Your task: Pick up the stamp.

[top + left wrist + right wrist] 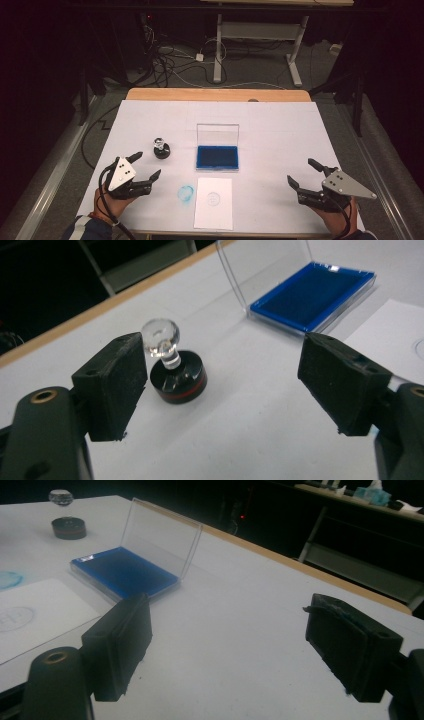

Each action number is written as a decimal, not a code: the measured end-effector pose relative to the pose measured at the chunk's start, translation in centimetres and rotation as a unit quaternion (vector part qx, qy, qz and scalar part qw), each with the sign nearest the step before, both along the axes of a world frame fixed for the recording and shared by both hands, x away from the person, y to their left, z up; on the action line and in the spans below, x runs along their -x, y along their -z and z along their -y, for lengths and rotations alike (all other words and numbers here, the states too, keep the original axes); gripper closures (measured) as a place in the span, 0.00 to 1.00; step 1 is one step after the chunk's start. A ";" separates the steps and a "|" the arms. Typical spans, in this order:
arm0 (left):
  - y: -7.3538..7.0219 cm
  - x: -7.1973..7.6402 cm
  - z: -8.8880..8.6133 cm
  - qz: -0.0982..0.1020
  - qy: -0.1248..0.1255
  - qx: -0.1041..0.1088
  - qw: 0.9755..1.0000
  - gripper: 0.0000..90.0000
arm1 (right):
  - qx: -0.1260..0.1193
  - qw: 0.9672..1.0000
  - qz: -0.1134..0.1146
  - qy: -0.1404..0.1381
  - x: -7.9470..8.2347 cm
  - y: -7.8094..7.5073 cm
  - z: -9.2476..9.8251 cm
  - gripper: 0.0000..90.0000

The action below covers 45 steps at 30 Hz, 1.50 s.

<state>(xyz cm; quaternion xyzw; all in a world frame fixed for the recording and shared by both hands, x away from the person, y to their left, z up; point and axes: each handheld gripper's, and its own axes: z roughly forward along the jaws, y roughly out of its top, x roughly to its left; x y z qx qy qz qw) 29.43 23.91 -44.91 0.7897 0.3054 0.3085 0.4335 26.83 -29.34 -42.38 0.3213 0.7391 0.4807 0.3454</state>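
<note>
The stamp (161,148), a black round base with a clear knob on top, stood upright on the table (280,125), left of centre and well apart from every edge. Just to its right lay the ink pad (217,156), its blue cushion bare and its clear lid standing open at the back. Nearer the front edge a sheet of paper (213,202) lay flat, with a faint round mark on it and a blue smudge (186,193) on the table just to its left.

The left gripper (148,165) rested low near the front left corner, jaws apart and empty, pointed toward the stamp; in the left gripper view the stamp (176,372) sat close ahead, nearer the left-hand jaw than the other, touching neither. The right gripper (301,173) sat near the front right corner, jaws also apart with nothing between them, well away from the pad and paper.

By the look of it, the work stood at the reach for the stamp, with nothing yet picked up. The next move would call for the left gripper to go forward and shift a little so the knob or base came between the jaws, then close without tipping the stamp. The smooth round knob could slip; the base seemed the safer hold.
</note>
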 end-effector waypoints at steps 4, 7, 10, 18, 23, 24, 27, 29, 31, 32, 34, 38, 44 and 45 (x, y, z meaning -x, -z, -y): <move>0.1 0.1 0.0 -0.010 0.009 -0.016 1.000 0.21 | 0.008 1.000 -0.004 -0.012 0.2 0.1 -0.1 0.22; 0.0 0.1 -0.2 -0.007 0.007 -0.017 1.000 0.21 | 0.019 1.000 -0.006 -0.018 0.3 0.3 -0.4 0.22; -0.2 0.1 -0.5 -0.008 0.012 -0.018 1.000 0.21 | 0.025 1.000 -0.006 -0.017 0.2 0.3 -0.6 0.21; -0.7 -0.2 -1.0 -0.025 0.019 -0.030 0.999 0.21 | 0.030 0.999 0.001 -0.029 0.2 0.2 -1.1 0.23; -1.2 -1.4 -1.3 -0.058 0.015 -0.038 0.997 0.21 | 0.036 0.999 -0.004 -0.031 0.0 0.4 -1.3 0.23; -1.4 -1.6 -1.5 -0.063 0.016 -0.039 0.997 0.21 | 0.038 0.999 -0.005 -0.031 -0.1 0.4 -1.4 0.23; -2.0 -2.5 -1.8 -0.092 0.019 -0.037 0.995 0.21 | 0.043 0.999 -0.008 -0.031 -0.1 0.6 -1.5 0.23; -2.2 -2.7 -1.8 -0.094 0.017 -0.040 0.995 0.21 | 0.046 0.998 -0.012 -0.031 -0.2 0.7 -1.5 0.23; -3.0 -3.7 -1.8 -0.109 0.022 -0.044 0.993 0.21 | 0.048 0.998 -0.014 -0.032 -0.3 0.8 -1.6 0.23; -3.2 -4.0 -1.6 -0.112 0.022 -0.050 0.992 0.21 | 0.051 0.998 -0.016 -0.032 -0.3 0.8 -1.6 0.23; -3.5 -4.7 -1.4 -0.123 0.025 -0.061 0.990 0.21 | 0.058 0.998 -0.018 -0.031 -0.4 1.0 -1.6 0.23; -3.5 -6.5 -1.0 -0.153 0.024 -0.079 0.985 0.21 | 0.067 0.997 -0.029 -0.029 -0.7 1.4 -1.6 0.24; -3.6 -9.0 -0.3 -0.191 0.024 -0.098 0.976 0.21 | 0.070 0.997 -0.034 -0.029 -0.8 1.5 -1.5 0.24; -3.6 -9.4 -0.1 -0.195 0.022 -0.104 0.975 0.21 | 0.072 0.996 -0.035 -0.029 -0.8 1.5 -1.6 0.24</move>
